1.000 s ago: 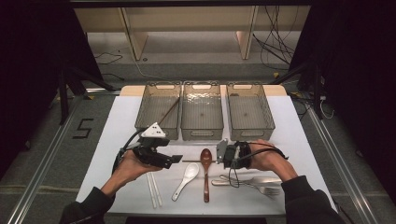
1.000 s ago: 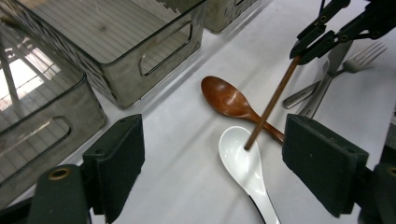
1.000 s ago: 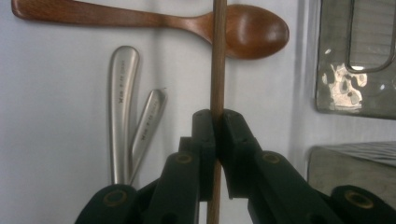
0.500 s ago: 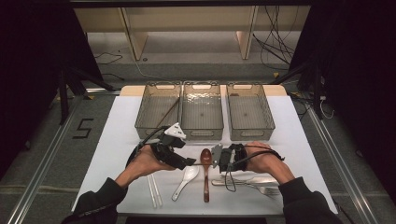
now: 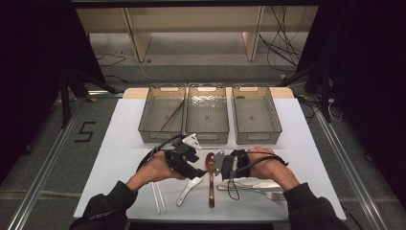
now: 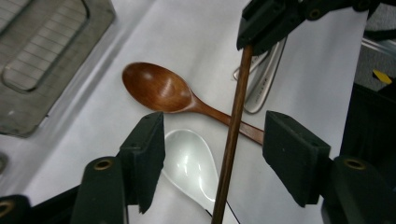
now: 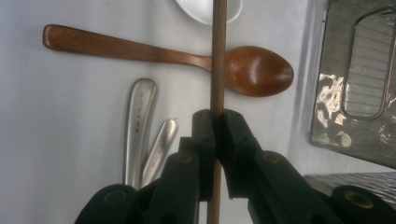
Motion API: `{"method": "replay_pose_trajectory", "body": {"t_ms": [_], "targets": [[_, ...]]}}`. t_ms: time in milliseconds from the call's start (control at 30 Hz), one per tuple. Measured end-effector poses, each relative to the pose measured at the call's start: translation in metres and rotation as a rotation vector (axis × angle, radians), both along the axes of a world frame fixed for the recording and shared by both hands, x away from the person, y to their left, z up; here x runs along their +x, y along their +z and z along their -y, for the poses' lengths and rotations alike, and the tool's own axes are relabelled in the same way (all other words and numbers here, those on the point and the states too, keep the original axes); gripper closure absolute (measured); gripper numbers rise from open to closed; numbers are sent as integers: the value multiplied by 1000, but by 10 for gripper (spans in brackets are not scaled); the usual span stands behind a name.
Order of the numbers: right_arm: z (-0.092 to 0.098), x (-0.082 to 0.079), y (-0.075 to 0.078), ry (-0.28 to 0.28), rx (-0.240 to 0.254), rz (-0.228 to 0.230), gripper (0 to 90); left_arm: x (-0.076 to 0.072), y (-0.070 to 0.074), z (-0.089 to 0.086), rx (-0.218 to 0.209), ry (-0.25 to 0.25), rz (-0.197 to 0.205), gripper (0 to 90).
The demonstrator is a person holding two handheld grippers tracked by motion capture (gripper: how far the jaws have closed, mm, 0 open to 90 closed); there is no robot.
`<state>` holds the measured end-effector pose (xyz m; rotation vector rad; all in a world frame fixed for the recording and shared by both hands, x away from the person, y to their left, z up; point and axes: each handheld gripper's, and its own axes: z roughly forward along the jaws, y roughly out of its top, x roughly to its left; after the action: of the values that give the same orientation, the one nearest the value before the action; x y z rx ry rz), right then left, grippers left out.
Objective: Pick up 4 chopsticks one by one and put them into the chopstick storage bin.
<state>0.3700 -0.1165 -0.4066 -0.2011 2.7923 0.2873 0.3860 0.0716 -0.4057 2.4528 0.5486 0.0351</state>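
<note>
Glossy wood spoon (image 6: 159, 87), matt wood chopstick (image 6: 235, 121), steel cutlery (image 7: 138, 122).

The white table (image 5: 306, 143) is lit brightly from above, while the surroundings are left dark. Glare is seen on the far bins (image 5: 207, 114) (strongest in the right gripper view). In both gripper views the near tool jaws are blurred.

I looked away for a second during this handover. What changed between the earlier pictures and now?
The left hand-held gripper moved right across the table toward the right hand-held gripper, and its jaws have just been closing around the wooden chopstick, not yet pressing it. The right one stayed shut on the chopstick; the wooden spoon and trays stayed put.
</note>
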Motion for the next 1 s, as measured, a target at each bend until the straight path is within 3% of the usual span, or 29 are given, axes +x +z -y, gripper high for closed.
{"method": "replay_pose_trajectory", "body": {"t_ms": [300, 600, 1000], "targets": [[-1, -3, 2, 2, -5, 0, 848, -5, -5, 5, 54, -56, 13, 573], [-5, -5, 1, 42, -20, 13, 848, -5, -9, 7, 42, -91, -30, 755], [-6, -7, 0, 51, -21, 24, 831, -8, -9, 8, 42, -133, -41, 838]]}}
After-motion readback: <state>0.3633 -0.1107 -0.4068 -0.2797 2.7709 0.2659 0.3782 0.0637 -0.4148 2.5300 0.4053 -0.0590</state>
